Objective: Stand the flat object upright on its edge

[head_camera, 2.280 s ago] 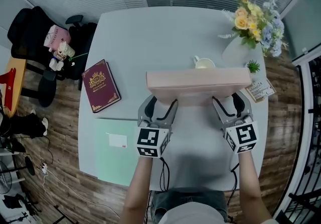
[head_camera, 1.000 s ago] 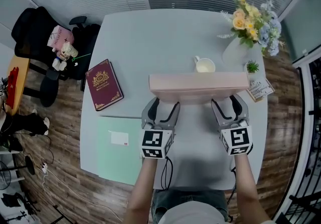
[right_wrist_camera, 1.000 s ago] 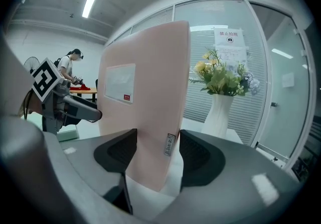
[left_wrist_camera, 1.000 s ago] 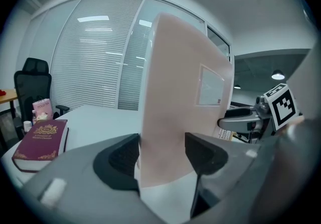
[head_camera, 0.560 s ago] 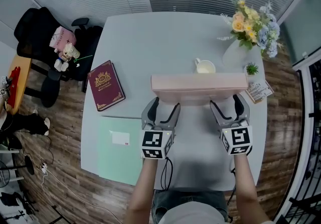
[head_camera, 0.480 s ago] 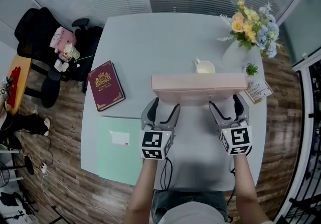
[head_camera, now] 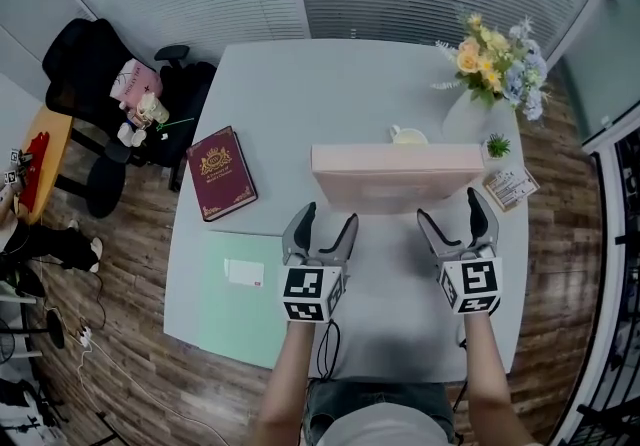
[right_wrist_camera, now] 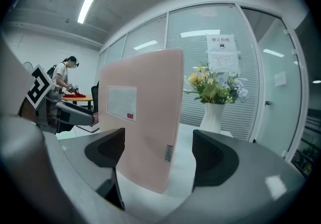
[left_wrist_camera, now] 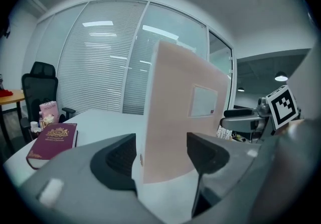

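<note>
a pale grey table (head_camera: 300, 84) in a glass-walled office holds a red book (head_camera: 222, 174) and a green folder (head_camera: 240, 284) at the left. the left gripper (head_camera: 330, 214) gapes wide, holding nothing. the pink folder (head_camera: 397, 177) stands upright on its long edge mid-table. the right gripper (head_camera: 447, 206) has just been opening and both have drawn back, so the folder stands unaided; the job looks done.

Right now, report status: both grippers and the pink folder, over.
Left gripper open, clear. Right gripper jaws just opened, pads off. Flat pink rectangular folder upright on its long edge, unheld. White ceramic cup behind it, not obstructing.
</note>
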`<state>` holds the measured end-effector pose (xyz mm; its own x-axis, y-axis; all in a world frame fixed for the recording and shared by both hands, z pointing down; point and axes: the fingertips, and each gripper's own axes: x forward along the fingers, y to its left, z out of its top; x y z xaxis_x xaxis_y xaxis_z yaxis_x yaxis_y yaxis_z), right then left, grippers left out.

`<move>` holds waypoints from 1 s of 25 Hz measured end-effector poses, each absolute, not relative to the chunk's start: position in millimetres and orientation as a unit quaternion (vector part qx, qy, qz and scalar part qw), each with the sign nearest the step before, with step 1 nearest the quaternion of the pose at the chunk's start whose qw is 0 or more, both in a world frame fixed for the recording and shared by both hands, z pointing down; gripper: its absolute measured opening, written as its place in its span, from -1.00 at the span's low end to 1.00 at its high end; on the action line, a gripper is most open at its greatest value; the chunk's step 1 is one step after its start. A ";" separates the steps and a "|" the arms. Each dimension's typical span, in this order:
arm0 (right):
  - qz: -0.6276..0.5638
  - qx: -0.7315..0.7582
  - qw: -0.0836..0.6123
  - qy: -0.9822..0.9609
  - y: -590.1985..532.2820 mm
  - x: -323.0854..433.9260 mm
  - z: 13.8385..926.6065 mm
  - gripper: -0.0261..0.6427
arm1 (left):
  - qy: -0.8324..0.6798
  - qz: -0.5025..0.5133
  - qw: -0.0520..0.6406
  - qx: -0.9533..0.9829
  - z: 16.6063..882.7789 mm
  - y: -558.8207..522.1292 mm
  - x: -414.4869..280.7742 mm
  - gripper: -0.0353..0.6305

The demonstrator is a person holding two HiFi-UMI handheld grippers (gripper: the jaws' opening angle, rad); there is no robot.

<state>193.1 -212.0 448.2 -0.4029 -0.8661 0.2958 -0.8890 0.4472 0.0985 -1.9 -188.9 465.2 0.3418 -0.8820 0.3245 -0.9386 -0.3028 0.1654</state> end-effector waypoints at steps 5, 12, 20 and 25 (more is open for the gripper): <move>0.036 0.533 0.135 -0.835 -196.8 193.8 430.4 0.42 | -0.577 0.074 0.157 0.798 450.1 -173.7 -7.2 0.03; 0.034 0.534 0.106 -0.838 -170.1 185.7 407.6 0.41 | -0.600 0.058 0.146 0.784 430.5 -142.3 -19.8 0.03; 0.025 0.506 0.084 -0.858 -136.2 155.7 384.4 0.41 | -0.635 0.048 0.137 0.758 414.4 -95.4 -45.8 0.03; 0.022 0.476 0.085 -0.875 -116.7 131.0 382.4 0.39 | -0.661 0.043 0.130 0.738 406.5 -68.0 -64.4 0.03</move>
<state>131.0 -116.7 382.4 -0.5326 -0.8292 0.1698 -0.8366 0.5462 0.0433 -64.4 -68.0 406.5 0.1226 -0.9641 0.2354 -0.9865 -0.0925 0.1348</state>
